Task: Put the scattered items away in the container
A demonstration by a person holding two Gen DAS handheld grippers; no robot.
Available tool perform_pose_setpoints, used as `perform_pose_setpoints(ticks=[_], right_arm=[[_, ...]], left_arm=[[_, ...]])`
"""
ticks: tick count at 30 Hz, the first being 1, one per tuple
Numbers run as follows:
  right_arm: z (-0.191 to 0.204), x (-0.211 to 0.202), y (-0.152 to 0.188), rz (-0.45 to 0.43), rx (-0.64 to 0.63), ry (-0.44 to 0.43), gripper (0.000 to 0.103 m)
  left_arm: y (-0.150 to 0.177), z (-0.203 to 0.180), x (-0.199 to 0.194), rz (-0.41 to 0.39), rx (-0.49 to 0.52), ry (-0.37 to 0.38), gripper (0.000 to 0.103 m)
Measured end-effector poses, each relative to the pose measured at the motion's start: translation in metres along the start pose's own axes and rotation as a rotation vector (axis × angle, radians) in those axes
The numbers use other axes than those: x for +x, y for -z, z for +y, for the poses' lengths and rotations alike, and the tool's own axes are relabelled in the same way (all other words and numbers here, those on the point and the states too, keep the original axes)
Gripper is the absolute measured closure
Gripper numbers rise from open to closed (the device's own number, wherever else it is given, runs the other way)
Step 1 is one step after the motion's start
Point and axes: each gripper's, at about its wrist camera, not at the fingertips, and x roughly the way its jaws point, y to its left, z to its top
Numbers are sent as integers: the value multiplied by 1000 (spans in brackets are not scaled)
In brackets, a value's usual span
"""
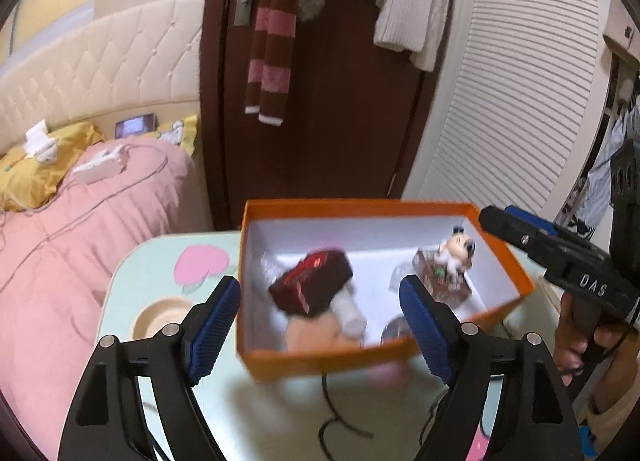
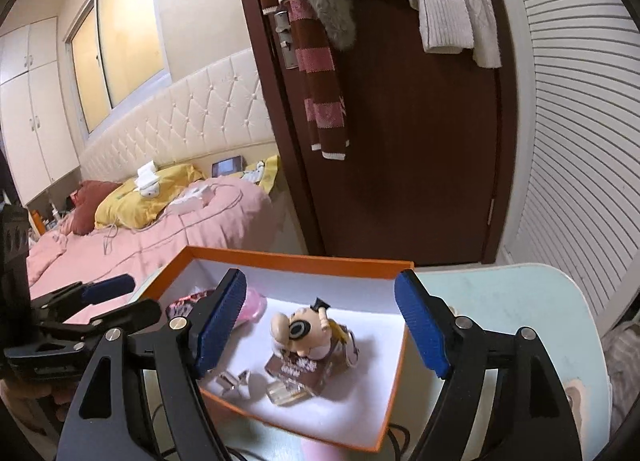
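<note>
An orange box (image 1: 360, 359) with a white inside stands on the small table. In it a blurred dark red wrapped item (image 1: 310, 287) lies over a peach round thing (image 1: 316, 335), apart from both pads of my left gripper (image 1: 320, 321), which is open above the box's near wall. A cartoon figurine (image 2: 304, 335) on a brown base stands upright in the box (image 2: 288, 259), below and between the spread fingers of my open right gripper (image 2: 320, 325), untouched. The figurine (image 1: 452, 257) also shows in the left wrist view, at the box's right end. Beside it lie a pink item (image 2: 250, 309) and a silver clip (image 2: 236, 381).
The pale green table (image 1: 160, 273) has black cables (image 1: 332, 421) on its near part. A pink bed (image 1: 80, 241) lies left, a brown door (image 1: 340, 121) behind. My right gripper (image 1: 504, 217), held by a hand (image 1: 576, 337), reaches over the box's right corner; my left gripper (image 2: 134, 295) is at its left.
</note>
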Motion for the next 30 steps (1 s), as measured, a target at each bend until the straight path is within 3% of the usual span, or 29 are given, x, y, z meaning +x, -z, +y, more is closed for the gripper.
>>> perform_pose_setpoints(ticks=[9,13,16,19,21,24,27,30], right_arm=[[22,-22,24,66,-11,-58,26],[33,-38,43,93,-2,-21,26],[38,-37,58,156,-21,55,25],[35,-25,68,249,-6,119,25],[33,-17,74,311,5,161,25],[30,-8,83,377,14,193,25],[33,1,88,405,-33,240,18],[34,6,91,398,-70,291,1]], left_arm=[[38,-7,-7,90,-13,-38,21],[59,-13,-2,148,-22,-53,15],[71,-16,10,210,-36,-65,15],[79,-20,15,218,-12,-133,12],[82,-23,17,225,11,-153,0],[85,-22,18,219,-2,-156,0],[85,-21,16,211,-6,-153,0],[86,-22,17,207,-1,-157,0]])
